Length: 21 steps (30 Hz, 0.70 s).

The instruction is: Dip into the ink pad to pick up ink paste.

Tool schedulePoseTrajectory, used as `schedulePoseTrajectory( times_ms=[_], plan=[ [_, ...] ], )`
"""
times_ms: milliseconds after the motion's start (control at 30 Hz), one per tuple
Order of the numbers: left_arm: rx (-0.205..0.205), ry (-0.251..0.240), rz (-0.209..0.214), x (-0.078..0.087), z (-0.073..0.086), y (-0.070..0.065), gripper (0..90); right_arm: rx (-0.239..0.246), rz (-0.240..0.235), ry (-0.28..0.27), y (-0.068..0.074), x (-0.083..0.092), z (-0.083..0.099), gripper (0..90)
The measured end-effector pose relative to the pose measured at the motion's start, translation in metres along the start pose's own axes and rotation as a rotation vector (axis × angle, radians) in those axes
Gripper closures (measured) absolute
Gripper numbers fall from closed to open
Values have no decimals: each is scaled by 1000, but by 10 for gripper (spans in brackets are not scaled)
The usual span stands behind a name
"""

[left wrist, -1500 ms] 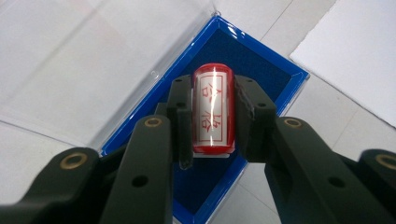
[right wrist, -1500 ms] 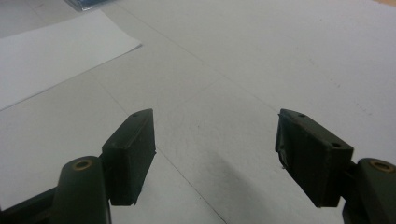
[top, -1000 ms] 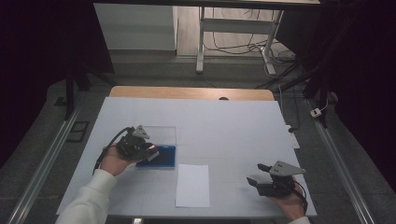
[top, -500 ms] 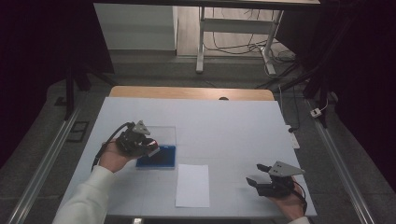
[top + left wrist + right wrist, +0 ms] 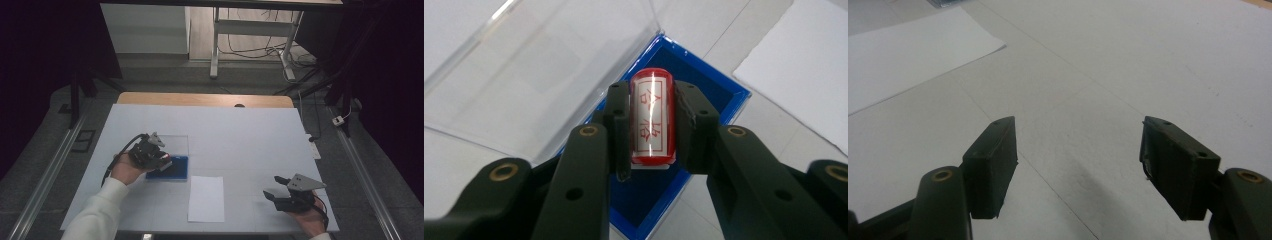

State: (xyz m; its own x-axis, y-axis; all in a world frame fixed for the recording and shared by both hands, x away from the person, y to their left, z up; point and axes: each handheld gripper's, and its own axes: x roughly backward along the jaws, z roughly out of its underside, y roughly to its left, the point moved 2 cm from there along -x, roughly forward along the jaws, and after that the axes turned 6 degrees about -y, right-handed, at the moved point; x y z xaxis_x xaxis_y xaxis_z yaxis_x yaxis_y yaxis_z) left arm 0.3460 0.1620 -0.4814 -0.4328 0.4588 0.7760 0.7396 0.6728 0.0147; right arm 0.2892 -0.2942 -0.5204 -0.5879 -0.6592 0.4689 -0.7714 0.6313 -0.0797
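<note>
A red stamp (image 5: 652,119) with a white label of red characters sits between the jaws of my left gripper (image 5: 651,127), which is shut on it. It hovers over a blue ink-pad tray (image 5: 704,90) whose clear lid (image 5: 539,75) lies folded open beside it. From above, the left gripper (image 5: 161,159) is over the blue tray (image 5: 177,170) at the table's left. A white sheet of paper (image 5: 206,198) lies in front of the tray, also in the left gripper view (image 5: 804,65). My right gripper (image 5: 276,191) rests low at the front right, open and empty (image 5: 1078,165).
The work surface is a large white mat (image 5: 240,135) over a wooden table (image 5: 200,99). Metal rails (image 5: 47,175) run along both sides. A table leg and cables (image 5: 235,45) stand on the floor beyond the far edge.
The left hand with the stamp has shifted slightly over the blue tray. The right gripper has stayed where it was.
</note>
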Motion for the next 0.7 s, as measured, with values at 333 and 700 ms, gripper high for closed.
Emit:
schedulePoseTrajectory(
  times_ms=[333,700],
  plan=[
    [-1,19,-4,-7,3,-1,701,3,-2,6,0,-1,1,303],
    [-4,13,-7,-11,1,-3,701,2,-9,22,0,-2,2,302]
  ],
)
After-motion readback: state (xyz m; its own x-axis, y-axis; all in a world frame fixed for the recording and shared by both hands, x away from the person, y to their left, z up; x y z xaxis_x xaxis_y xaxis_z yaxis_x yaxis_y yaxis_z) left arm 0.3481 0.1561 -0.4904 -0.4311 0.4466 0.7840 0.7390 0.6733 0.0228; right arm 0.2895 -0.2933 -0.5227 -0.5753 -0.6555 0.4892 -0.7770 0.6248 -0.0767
